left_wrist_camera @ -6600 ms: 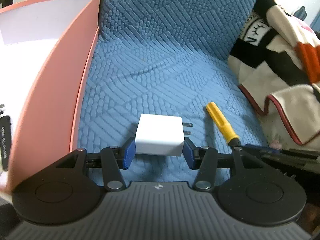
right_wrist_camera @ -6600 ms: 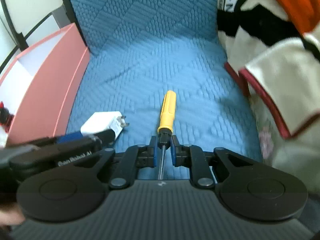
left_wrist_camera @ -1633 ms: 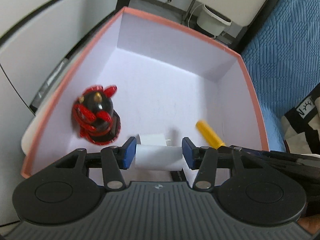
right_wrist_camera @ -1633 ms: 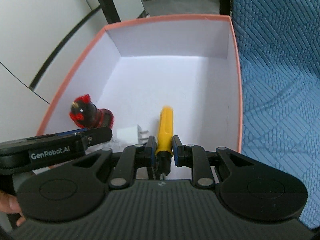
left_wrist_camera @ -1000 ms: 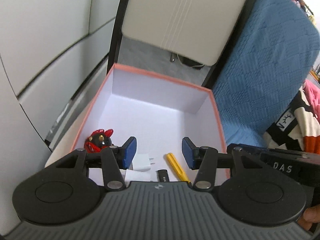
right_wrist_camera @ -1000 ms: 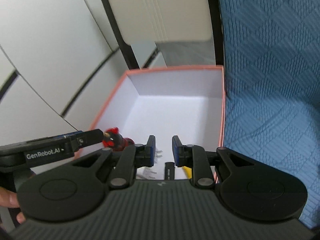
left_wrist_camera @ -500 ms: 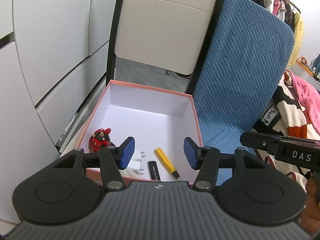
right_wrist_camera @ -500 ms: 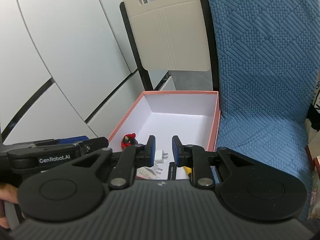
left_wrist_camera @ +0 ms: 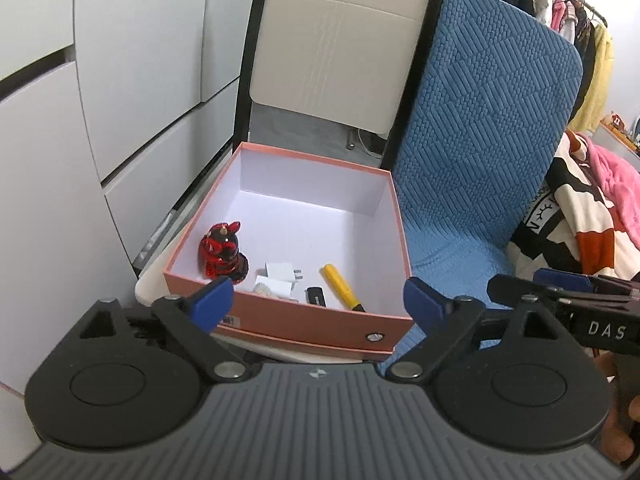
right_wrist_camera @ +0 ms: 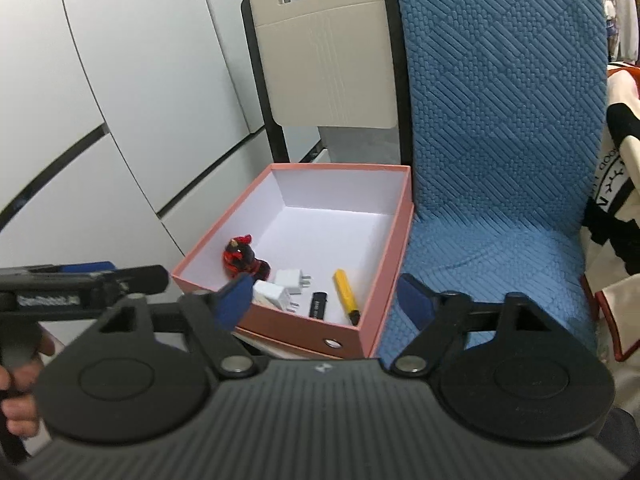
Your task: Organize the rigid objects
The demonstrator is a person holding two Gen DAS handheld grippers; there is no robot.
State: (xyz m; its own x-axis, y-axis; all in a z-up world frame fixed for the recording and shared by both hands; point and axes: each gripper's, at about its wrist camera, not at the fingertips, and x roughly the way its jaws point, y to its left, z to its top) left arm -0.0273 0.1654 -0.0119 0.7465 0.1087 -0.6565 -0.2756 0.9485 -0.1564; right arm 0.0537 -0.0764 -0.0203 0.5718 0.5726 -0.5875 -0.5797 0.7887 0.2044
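A pink box (left_wrist_camera: 304,322) (right_wrist_camera: 304,330) with a white inside stands on a white chair seat. In it lie a yellow-handled screwdriver (left_wrist_camera: 339,286) (right_wrist_camera: 345,291), two white plug adapters (left_wrist_camera: 280,273) (right_wrist_camera: 291,279), a black USB stick (left_wrist_camera: 317,297) (right_wrist_camera: 319,305) and a red-and-black figurine (left_wrist_camera: 222,251) (right_wrist_camera: 241,260). My left gripper (left_wrist_camera: 318,307) is open and empty, held back above the box's near wall. My right gripper (right_wrist_camera: 324,300) is open and empty, also back from the box.
A blue textured cushion (left_wrist_camera: 472,184) (right_wrist_camera: 488,184) covers the seat and back to the right of the box. A patterned blanket (left_wrist_camera: 576,220) (right_wrist_camera: 616,216) lies at the far right. A beige chair back (left_wrist_camera: 336,52) and white cabinet panels (left_wrist_camera: 100,92) stand behind.
Both grippers let go of the adapter and the screwdriver inside the box, then pulled up and back. Their jaws have spread wider in the last half second.
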